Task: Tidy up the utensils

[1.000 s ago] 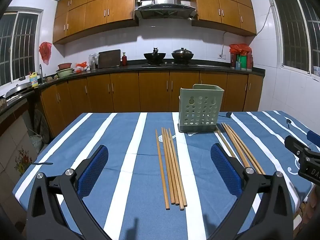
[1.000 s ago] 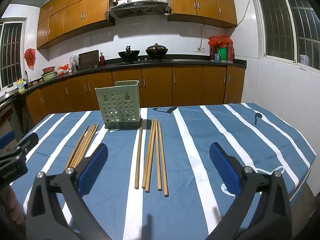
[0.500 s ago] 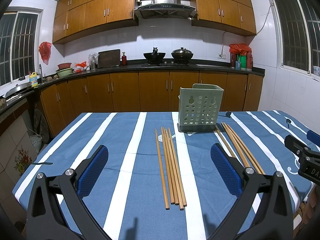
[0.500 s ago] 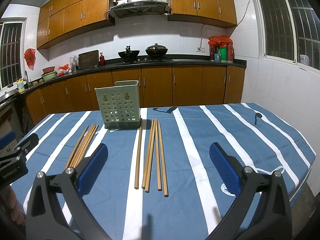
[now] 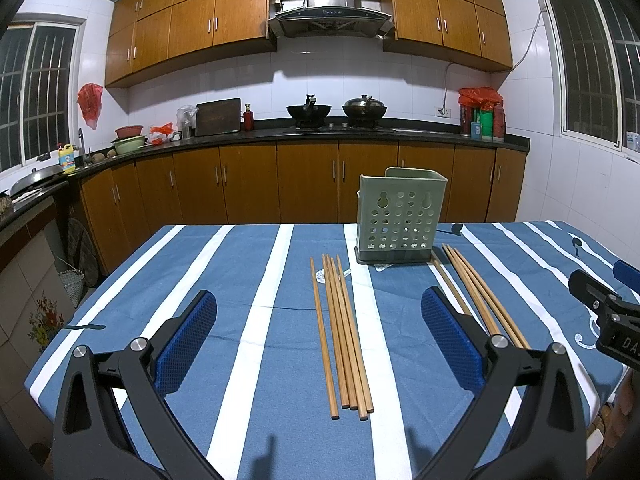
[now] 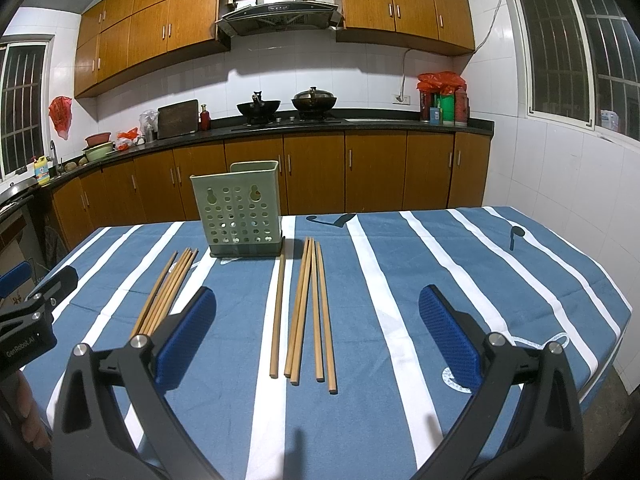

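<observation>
Kitchen cabinets sit behind my striped worktop [image 5: 256, 312]. Chopsticks [image 5: 344, 332] lie centre frame, before the green holder [image 5: 396, 220]. Both my left gripper [image 5: 318, 340] and right gripper [image 6: 318, 340] hang spread, empty. Nothing started; next I'd pinch one bundle.

wooden chopsticks [image 5: 344, 336], perforated plastic holder [image 5: 400, 220]

Bare cloth [image 5: 248, 320] runs wide left of the left chopsticks [image 5: 342, 332], and right of the right chopsticks [image 6: 308, 308] too. Only the holder [image 6: 240, 212] stands tall, at the far end between both bunches, its open top unblocked from above.
</observation>
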`<state>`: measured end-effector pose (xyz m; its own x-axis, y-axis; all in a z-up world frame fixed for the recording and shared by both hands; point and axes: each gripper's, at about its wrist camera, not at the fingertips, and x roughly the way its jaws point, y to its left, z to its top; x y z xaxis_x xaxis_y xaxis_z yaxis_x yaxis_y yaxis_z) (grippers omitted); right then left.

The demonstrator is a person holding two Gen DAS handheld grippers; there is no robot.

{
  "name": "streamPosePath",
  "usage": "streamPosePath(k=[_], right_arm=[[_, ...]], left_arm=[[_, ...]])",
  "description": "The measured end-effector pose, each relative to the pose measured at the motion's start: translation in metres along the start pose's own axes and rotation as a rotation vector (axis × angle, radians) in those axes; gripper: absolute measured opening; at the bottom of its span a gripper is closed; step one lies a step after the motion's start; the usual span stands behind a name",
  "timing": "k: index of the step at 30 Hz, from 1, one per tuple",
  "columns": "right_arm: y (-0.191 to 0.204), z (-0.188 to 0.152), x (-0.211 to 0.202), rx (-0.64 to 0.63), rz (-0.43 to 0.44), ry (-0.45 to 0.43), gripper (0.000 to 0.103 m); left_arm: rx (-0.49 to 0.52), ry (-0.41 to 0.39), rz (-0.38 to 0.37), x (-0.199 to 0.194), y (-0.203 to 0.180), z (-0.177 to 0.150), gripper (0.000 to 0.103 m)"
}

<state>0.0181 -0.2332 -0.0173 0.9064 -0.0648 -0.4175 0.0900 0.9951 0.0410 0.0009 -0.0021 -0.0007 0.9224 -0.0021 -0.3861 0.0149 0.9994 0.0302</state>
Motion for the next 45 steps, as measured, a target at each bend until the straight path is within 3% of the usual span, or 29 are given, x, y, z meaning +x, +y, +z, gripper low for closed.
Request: streamPosePath(k=[45], right_arm=[[0.0014, -0.0014, 0.0056, -0.004, -0.006, 0.011, 0.099]], left_arm=[[-0.001, 0.011, 0.008, 0.0042, -0.0068, -0.0018, 0.101]])
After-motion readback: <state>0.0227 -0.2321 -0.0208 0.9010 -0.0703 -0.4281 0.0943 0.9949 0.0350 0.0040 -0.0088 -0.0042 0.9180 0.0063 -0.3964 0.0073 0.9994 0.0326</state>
